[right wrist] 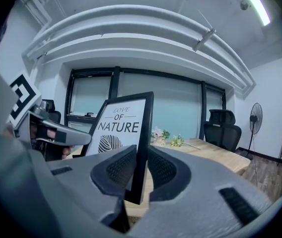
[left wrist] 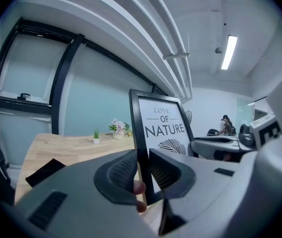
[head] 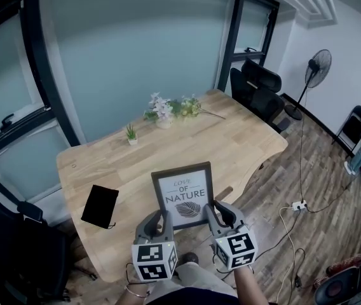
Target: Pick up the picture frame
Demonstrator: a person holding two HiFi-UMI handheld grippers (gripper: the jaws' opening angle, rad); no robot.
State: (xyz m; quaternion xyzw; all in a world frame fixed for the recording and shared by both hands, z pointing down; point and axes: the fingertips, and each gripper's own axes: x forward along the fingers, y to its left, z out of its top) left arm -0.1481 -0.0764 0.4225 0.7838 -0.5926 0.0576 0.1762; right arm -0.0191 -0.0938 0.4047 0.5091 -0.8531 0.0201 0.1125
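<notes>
Black picture frame (head: 182, 192), upright at wooden worktop's (head: 231, 145) near edge. Left gripper (head: 161, 216) and right gripper (head: 213, 207) pinch opposite sides for balance.

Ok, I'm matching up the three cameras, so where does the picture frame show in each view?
Head view: the picture frame stands upright, low and central.
Left gripper view: the picture frame is just right of centre, with its printed face showing.
Right gripper view: the picture frame is just left of centre, with its printed face showing.
Shared landmark: the flowers behind it.
</notes>
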